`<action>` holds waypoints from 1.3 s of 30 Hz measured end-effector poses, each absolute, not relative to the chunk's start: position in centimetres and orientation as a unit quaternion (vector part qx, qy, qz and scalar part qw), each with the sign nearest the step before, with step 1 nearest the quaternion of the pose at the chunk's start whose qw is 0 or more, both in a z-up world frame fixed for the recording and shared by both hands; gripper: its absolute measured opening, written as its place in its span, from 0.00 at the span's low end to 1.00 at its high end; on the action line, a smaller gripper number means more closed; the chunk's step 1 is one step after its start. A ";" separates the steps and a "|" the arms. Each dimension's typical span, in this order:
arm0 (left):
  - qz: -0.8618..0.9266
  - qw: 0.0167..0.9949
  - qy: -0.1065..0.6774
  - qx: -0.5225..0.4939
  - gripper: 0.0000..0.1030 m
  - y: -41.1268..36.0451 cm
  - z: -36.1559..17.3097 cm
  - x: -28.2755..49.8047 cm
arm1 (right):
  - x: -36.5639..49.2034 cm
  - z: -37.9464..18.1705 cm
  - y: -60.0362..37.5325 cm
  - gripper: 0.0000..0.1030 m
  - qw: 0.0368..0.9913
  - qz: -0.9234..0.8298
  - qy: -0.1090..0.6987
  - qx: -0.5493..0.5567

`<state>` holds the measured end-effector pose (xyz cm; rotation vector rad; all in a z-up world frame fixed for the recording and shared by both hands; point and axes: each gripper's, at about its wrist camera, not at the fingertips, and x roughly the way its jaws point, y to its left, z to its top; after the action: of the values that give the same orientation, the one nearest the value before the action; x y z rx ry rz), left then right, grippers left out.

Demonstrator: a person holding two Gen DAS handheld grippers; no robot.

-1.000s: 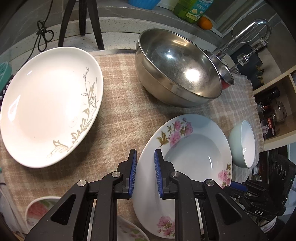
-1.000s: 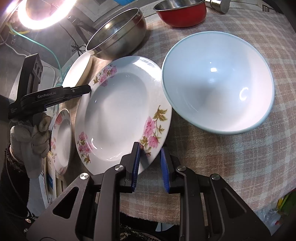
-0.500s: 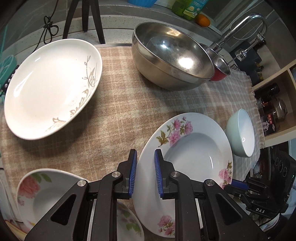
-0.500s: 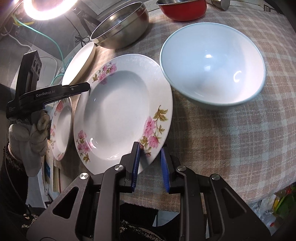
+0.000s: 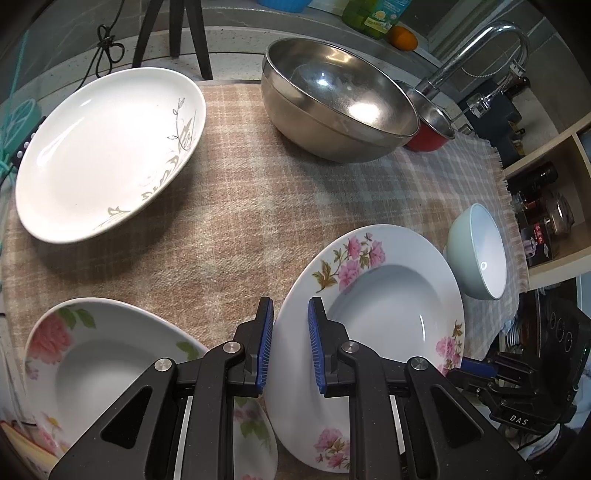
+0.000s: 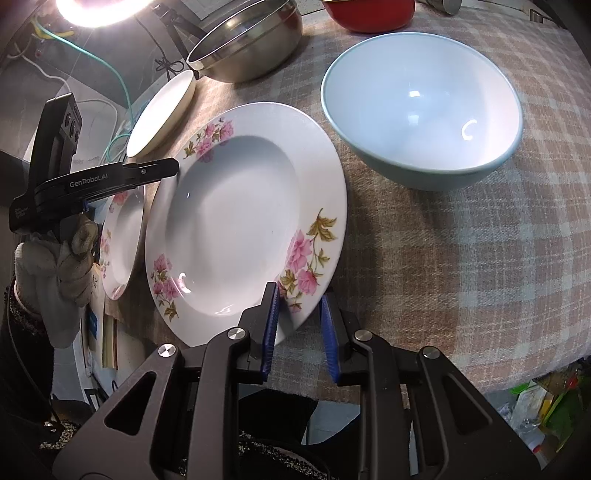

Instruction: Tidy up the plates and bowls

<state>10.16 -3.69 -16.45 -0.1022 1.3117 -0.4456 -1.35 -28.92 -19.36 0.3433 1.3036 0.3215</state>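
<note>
A pink-flowered deep plate [image 5: 388, 314] [image 6: 236, 221] is held tilted above the checked cloth. My left gripper [image 5: 291, 343] is shut on its rim at one side; my right gripper [image 6: 297, 332] is shut on the opposite rim. The left gripper also shows in the right wrist view [image 6: 110, 181]. A second flowered plate [image 5: 92, 365] [image 6: 122, 236] lies below left of the held plate. A white plate with a gold pattern [image 5: 110, 151] lies at the far left. A pale blue bowl [image 6: 424, 107] [image 5: 480, 254] stands to the right.
A large steel bowl [image 5: 340, 110] and a red pot [image 5: 432, 129] stand at the back by a tap [image 5: 476, 48]. A bright ring lamp [image 6: 99, 7] and tripod legs [image 5: 173, 33] are at the back left. A shelf with jars [image 5: 546, 214] is at the right.
Both grippers have lifted the flowered plate back toward me and to the left; the second flowered plate below has come into fuller view. The jaws have stayed as they were.
</note>
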 end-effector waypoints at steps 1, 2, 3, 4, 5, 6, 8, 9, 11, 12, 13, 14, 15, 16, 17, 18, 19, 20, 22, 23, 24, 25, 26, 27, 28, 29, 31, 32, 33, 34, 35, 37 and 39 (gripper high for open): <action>-0.205 0.768 0.605 -0.048 0.17 -3.6 -16.5 10.2 | -1.3 -19.3 -28.9 0.23 0.769 0.149 0.601 0.156; -0.205 0.768 0.605 -0.048 0.17 -3.6 -16.5 10.2 | -1.2 -19.3 -28.9 0.25 0.769 0.149 0.602 0.154; -0.204 0.768 0.605 -0.048 0.17 -3.6 -16.5 10.2 | -1.2 -19.3 -28.8 0.25 0.769 0.148 0.603 0.151; -0.204 0.769 0.605 -0.049 0.17 -3.7 -16.5 10.2 | -1.1 -19.1 -28.8 0.26 0.773 0.142 0.601 0.142; -0.203 0.769 0.604 -0.050 0.17 -3.6 -16.5 10.2 | -1.1 -19.0 -28.6 0.29 0.777 0.137 0.600 0.134; -0.204 0.771 0.602 -0.049 0.17 -3.6 -16.3 10.2 | -1.1 -18.7 -28.7 0.31 0.781 0.133 0.598 0.127; -0.200 0.778 0.594 -0.047 0.17 -3.3 -15.8 10.2 | -1.1 -18.1 -28.9 0.42 0.786 0.130 0.592 0.123; -0.197 0.781 0.590 -0.049 0.17 -3.1 -15.4 10.2 | -1.2 -17.8 -29.1 0.42 0.789 0.130 0.588 0.123; -0.195 0.786 0.584 -0.057 0.17 -2.5 -14.7 10.4 | -1.4 -16.9 -29.1 0.42 0.797 0.129 0.579 0.111; -0.194 0.789 0.580 -0.063 0.17 -2.2 -14.3 10.5 | -1.6 -16.4 -29.1 0.42 0.803 0.128 0.574 0.101; -0.192 0.791 0.576 -0.069 0.17 -1.8 -14.0 10.5 | -1.6 -15.9 -29.0 0.43 0.809 0.126 0.567 0.090; -0.190 0.794 0.572 -0.078 0.17 -1.3 -13.7 10.5 | -1.6 -15.4 -28.9 0.46 0.814 0.125 0.561 0.082; -0.189 0.796 0.569 -0.087 0.17 -0.9 -13.3 10.5 | -1.5 -14.9 -28.8 0.49 0.817 0.128 0.556 0.078; -0.187 0.798 0.565 -0.096 0.17 -0.4 -13.0 10.3 | -1.4 -14.6 -28.7 0.56 0.819 0.130 0.553 0.077; -0.185 0.800 0.561 -0.101 0.17 0.0 -12.7 10.1 | -1.3 -14.2 -28.6 0.61 0.824 0.135 0.546 0.072; -0.183 0.803 0.557 -0.105 0.17 0.4 -12.4 9.8 | -1.0 -13.8 -28.4 0.61 0.826 0.140 0.541 0.072; -0.179 0.807 0.552 -0.108 0.17 0.8 -12.1 9.4 | -0.9 -13.6 -28.2 0.61 0.827 0.145 0.538 0.072; -0.174 0.810 0.549 -0.110 0.18 1.0 -11.9 9.0 | -0.6 -13.3 -27.9 0.61 0.828 0.152 0.535 0.072; -0.160 0.816 0.543 -0.116 0.19 1.7 -11.6 8.1 | 0.0 -12.8 -27.2 0.61 0.830 0.164 0.529 0.070; -0.154 0.818 0.540 -0.123 0.19 2.2 -11.6 7.6 | 0.3 -12.7 -26.7 0.61 0.830 0.168 0.528 0.066; -0.148 0.820 0.538 -0.130 0.19 2.7 -11.5 7.0 | 0.6 -12.6 -26.2 0.61 0.829 0.175 0.527 0.063; -0.140 0.822 0.535 -0.136 0.19 3.1 -11.4 6.5 | 0.9 -12.5 -25.7 0.61 0.828 0.182 0.527 0.060; -0.129 0.825 0.532 -0.140 0.19 3.6 -11.4 6.0 | 1.4 -12.4 -25.0 0.61 0.826 0.194 0.526 0.057; -0.117 0.828 0.530 -0.143 0.19 4.2 -11.3 5.4 | 1.5 -12.4 -24.4 0.61 0.825 0.203 0.525 0.054; -0.107 0.830 0.527 -0.148 0.19 4.7 -11.3 5.0 | 1.7 -12.2 -23.7 0.61 0.823 0.216 0.523 0.049; -0.095 0.832 0.525 -0.153 0.22 5.4 -11.3 4.4 | 1.8 -12.2 -23.1 0.61 0.822 0.222 0.522 0.043; -0.067 0.836 0.521 -0.160 0.28 6.5 -11.3 3.2 | 2.3 -12.1 -21.9 0.61 0.820 0.238 0.520 0.030; -0.056 0.838 0.519 -0.162 0.29 7.1 -11.4 2.7 | 2.7 -12.0 -21.2 0.61 0.816 0.251 0.520 0.030; -0.046 0.839 0.516 -0.165 0.29 7.7 -11.4 2.1 | 2.9 -12.1 -20.7 0.61 0.813 0.259 0.520 0.030; -0.036 0.840 0.514 -0.169 0.29 8.2 -11.3 1.4 | 3.2 -12.1 -20.0 0.61 0.809 0.269 0.521 0.031; -0.026 0.841 0.512 -0.173 0.29 8.7 -11.4 0.8 | 3.5 -12.2 -19.5 0.61 0.807 0.276 0.522 0.030; -0.007 0.842 0.510 -0.177 0.29 9.7 -11.5 -0.3 | 4.0 -12.5 -18.1 0.61 0.801 0.289 0.524 0.022; 0.011 0.840 0.509 -0.184 0.29 10.6 -11.8 -1.2 | 4.5 -12.7 -16.7 0.60 0.796 0.301 0.525 0.012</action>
<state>-1.20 10.61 -11.83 -0.3896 1.0767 0.0228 4.51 -16.75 -12.73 0.0259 1.1289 0.6473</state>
